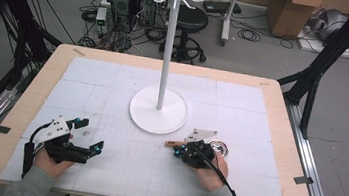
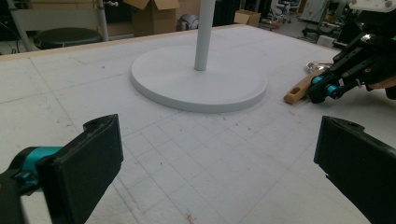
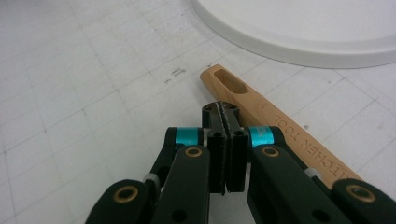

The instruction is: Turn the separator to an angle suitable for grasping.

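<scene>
The big wooden table (image 1: 278, 141) has a white mat (image 1: 113, 85) with thin grid lines on top. If the mat is a clock seen from above, the white stand (image 1: 159, 107) sits near the middle, a bit toward 12 o'clock. It has a round flat base, a tall thin pole, and little hooks at the top.

The left gripper (image 1: 88, 137) is at about 8 o'clock on the mat, in the person's left hand (image 1: 51, 161). Its two black jaws are spread wide apart with only bare mat between them.

The right gripper (image 1: 177, 151) is at about 5 o'clock, in the person's right hand (image 1: 213, 172). Its jaws are squeezed tight together with nothing between them. The tips are right over the wooden handle (image 3: 261, 112) of a kitchen tool. I cannot tell if they touch it.

The handle lies flat on the mat, near the rim of the stand's base, at about 5 o'clock from the pole. It has a long hole near its end. The tool's shiny metal end (image 1: 218, 146) lies on the mat just beside the right gripper.
</scene>
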